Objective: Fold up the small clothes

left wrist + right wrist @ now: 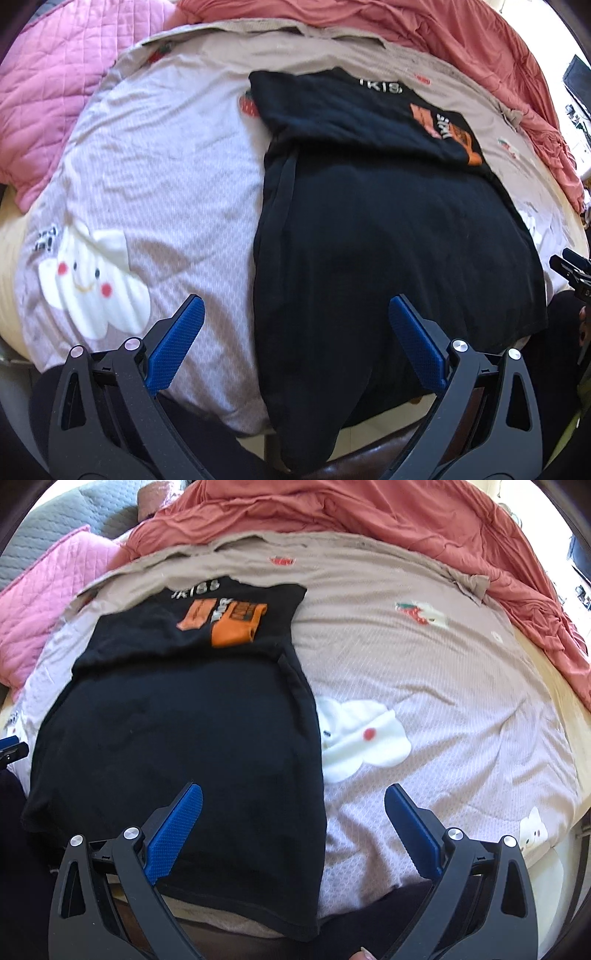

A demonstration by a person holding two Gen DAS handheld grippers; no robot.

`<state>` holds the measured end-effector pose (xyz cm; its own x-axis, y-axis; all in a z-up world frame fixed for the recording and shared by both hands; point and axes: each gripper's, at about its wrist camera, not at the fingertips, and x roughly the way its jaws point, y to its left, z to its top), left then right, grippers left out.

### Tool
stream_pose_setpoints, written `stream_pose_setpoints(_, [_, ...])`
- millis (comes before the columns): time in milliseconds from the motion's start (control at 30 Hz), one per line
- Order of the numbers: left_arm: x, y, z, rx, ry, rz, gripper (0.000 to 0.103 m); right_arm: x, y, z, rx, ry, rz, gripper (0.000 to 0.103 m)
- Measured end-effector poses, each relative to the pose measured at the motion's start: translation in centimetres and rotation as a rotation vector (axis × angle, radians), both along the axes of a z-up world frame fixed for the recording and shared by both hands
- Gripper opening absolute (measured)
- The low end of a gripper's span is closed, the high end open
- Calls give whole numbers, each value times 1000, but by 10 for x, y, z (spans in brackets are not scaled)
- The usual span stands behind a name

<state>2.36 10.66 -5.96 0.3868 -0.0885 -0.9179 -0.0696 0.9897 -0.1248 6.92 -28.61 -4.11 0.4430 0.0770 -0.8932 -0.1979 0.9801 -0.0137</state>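
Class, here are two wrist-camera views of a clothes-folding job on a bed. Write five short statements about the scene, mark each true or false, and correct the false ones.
1. The black T-shirt lies on the patterned bedsheet. True.
2. The left tool is clamped on the shirt. False: its jaws stand open and hold nothing.
3. The shirt's far end is folded over, showing an orange print. True.
4. The right tool is open. True.
5. The blanket bunched behind the sheet is green. False: the blanket is coral red.
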Motion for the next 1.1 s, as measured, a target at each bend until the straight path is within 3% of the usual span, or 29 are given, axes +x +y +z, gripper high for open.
stream_pose_setpoints(200, [-9, -4, -12, 24, 71, -7, 94, 4, 4, -14, -36, 59, 13, 98])
stream_pose_setpoints(600, [-12, 1, -34, -45, 158, 7, 93, 11, 5, -46, -53, 201, 15, 96])
stream_pose_setpoints(667, [-12, 2, -33, -70, 154, 6, 90, 10, 4, -44, -5, 198, 31, 70])
stream_pose_setpoints(700, [-13, 3, -32, -93, 144, 3, 78, 9, 5, -43, 15, 197, 39, 46])
stream_pose_setpoints(733, [-14, 3, -31, -104, 136, 2, 70, 8, 5, -42, 22, 193, 44, 31])
stream_pose_setpoints(767, [-15, 4, -28, -118, 122, 0, 56, 7, 5, -39, 37, 186, 52, 22])
stream_pose_setpoints(800, [-16, 5, -25, -119, 113, 4, 53, 6, 7, -35, 55, 170, 64, 8])
stream_pose_setpoints(833, [-16, 7, -24, -129, 106, 6, 51, 5, 8, -31, 59, 155, 70, 8])
stream_pose_setpoints(900, [-18, 11, -22, -167, 98, 11, 30, 5, 10, -28, 65, 149, 79, 8])
stream_pose_setpoints(933, [-19, 12, -22, -186, 100, 10, 27, 5, 11, -29, 58, 155, 74, 9])
stream_pose_setpoints(1033, [-19, 10, -23, -180, 111, 9, 26, 9, 10, -37, 39, 197, 36, 14])
stream_pose_setpoints(1067, [-18, 9, -24, -175, 118, 8, 29, 10, 8, -39, 37, 208, 20, 19])
stream_pose_setpoints(1100, [-18, 8, -25, -173, 121, 8, 36, 11, 5, -41, 32, 215, 4, 31])
